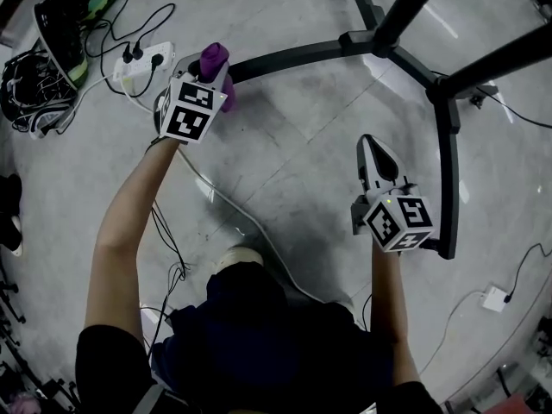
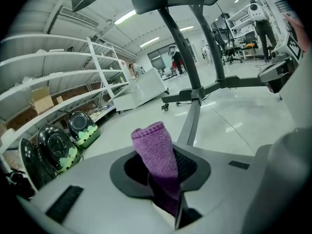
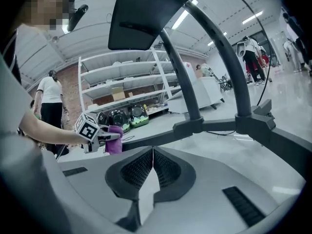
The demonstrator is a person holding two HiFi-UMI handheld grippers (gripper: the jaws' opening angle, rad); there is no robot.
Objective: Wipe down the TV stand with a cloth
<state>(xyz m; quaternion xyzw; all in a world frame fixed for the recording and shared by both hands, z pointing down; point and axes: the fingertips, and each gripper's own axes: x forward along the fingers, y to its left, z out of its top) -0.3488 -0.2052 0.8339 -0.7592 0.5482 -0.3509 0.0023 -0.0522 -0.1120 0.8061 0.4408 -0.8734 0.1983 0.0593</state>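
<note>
Left gripper (image 1: 207, 69) is clamped on the purple cloth (image 2: 157, 152), pinched low between the pads. Right gripper (image 3: 152, 161) has its jaws fully together with nothing in them. The TV stand (image 1: 376, 40) is a black metal base with its hub well ahead and to the right of the left gripper. A curved leg (image 1: 293, 56) runs from the hub and ends right at the cloth, but contact between the cloth and the leg tip can't be told. In the left gripper view that leg goes straight ahead from behind the cloth, with two dark posts rising at the hub. A second leg (image 1: 448, 171) runs close along the right side of the right gripper, apart from it. Between the two grippers is bare grey floor (image 1: 293, 145), wide open, with one thin white cable (image 1: 226, 201) crossing on the person's side. Near the left gripper's left side is clutter: a white power strip (image 1: 143, 61) with plugs in it and black cords. Further left are dark rounded cases with green inserts (image 2: 53, 147), under white shelving (image 2: 68, 82). The cloth is rolled into a stubby tube of knit weave with a stitched hem at the top. The top end stands past the jaw tips, leaning slightly left in the left gripper view.
</note>
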